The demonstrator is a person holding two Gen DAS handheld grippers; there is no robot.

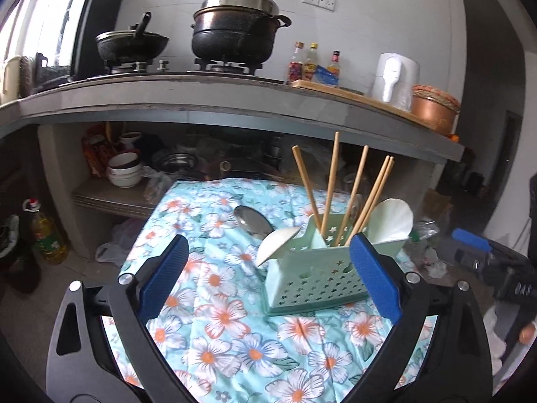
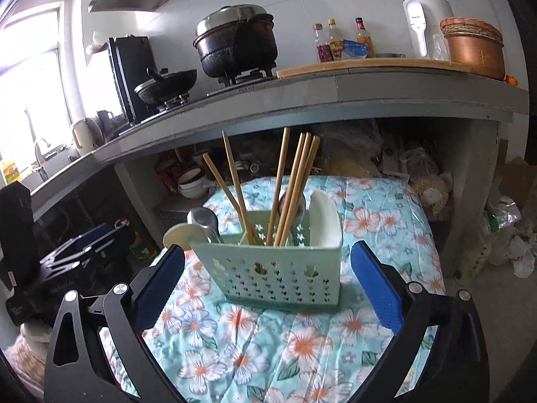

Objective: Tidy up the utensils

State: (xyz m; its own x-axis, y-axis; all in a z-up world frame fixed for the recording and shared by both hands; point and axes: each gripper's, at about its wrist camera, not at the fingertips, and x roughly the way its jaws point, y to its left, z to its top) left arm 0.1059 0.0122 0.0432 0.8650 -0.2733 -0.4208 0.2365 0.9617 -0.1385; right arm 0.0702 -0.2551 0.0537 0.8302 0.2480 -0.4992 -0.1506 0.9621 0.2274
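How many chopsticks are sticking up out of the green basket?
5 in the left view, all standing in the green basket: one leaning left, one upright, one beside it, a close pair. The right view suggests a sixth, perhaps hidden.

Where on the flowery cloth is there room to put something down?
The tablecloth is bare between the green caddy and both open grippers. In the left wrist view it is also bare left of the caddy. The caddy itself is crowded with chopsticks and white spoons.
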